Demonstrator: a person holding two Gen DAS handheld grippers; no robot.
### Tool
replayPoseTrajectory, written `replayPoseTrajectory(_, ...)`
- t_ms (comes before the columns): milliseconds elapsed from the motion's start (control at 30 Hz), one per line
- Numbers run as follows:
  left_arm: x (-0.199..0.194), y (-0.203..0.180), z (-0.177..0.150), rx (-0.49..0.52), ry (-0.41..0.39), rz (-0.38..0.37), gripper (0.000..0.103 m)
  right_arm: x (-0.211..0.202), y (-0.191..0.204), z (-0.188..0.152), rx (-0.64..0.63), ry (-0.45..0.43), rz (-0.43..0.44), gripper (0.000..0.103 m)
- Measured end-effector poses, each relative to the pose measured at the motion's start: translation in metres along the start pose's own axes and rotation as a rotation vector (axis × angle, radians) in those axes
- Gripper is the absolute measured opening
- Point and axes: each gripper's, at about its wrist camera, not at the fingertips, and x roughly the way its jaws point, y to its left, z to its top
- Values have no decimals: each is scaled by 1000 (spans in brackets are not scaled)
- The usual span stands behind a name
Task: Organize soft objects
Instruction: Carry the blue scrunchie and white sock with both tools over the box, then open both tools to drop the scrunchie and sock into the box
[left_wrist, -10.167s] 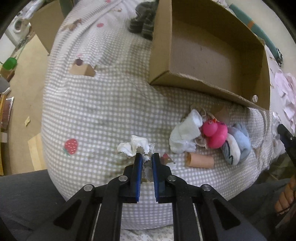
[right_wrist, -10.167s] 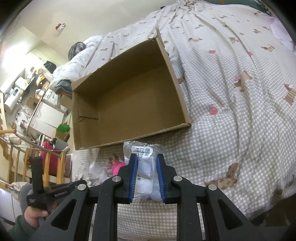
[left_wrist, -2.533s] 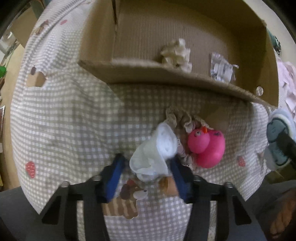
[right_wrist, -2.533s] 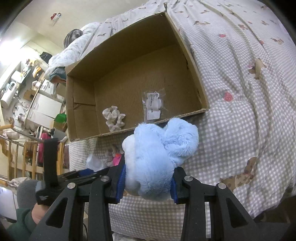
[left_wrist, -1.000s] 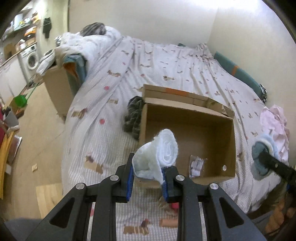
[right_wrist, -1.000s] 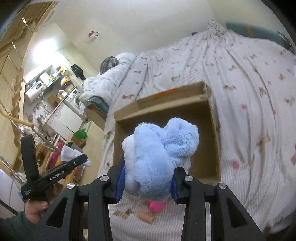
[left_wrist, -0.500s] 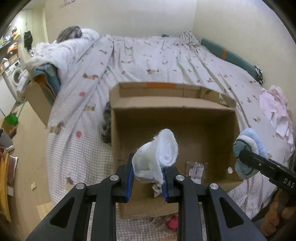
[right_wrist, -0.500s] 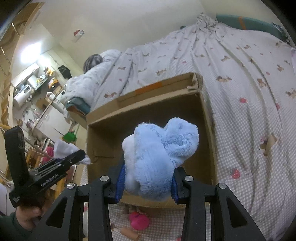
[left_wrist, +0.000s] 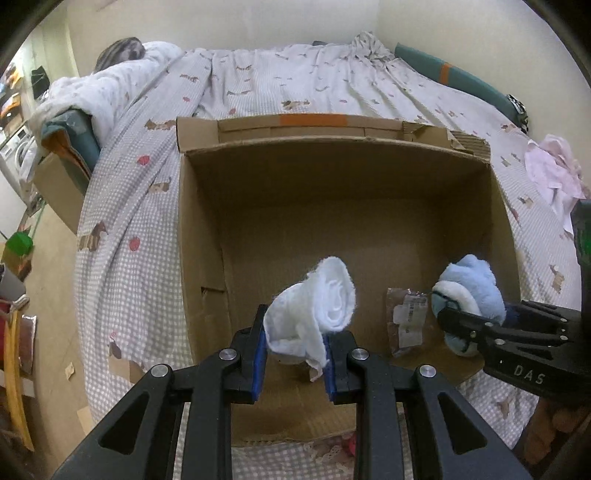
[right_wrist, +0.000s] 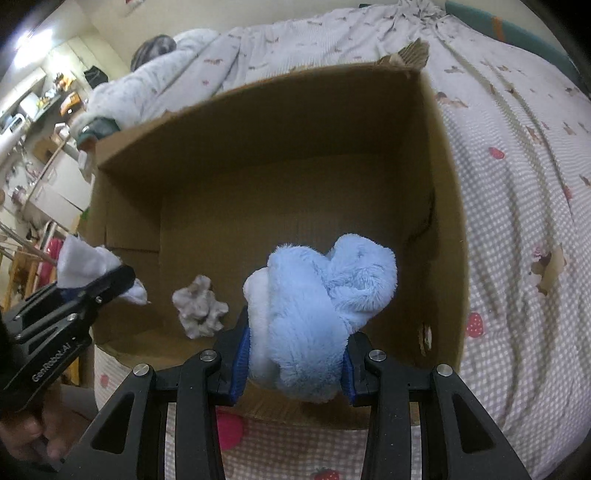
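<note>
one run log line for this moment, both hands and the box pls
left gripper: shut on rolled white cloth | right gripper: shut on fluffy light-blue plush | both over open brown cardboard box | released: no

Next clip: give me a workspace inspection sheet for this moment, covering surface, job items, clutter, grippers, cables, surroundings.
Surface: bed with checked cover; open cardboard box on it.
Job's things: white rolled cloth and blue plush, both held over the box; crumpled pale cloth and clear packet on the box floor.
Clutter: pink toy on the bed by the box's near wall; pink garment further off.
Grippers: left gripper shut on the cloth; right gripper shut on the plush.
Cables: nothing seen.
Surroundings: bedroom walls, floor, shelving at left.
</note>
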Motion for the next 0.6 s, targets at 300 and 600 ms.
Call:
replayPoseTrajectory(300,8,11,-1,-18,17,18,23,10,0,0,-43,11,-145,45)
replayPoseTrajectory(600,11,8,-1,-14,39,19,23,13,1,0,-61,12,-159,53)
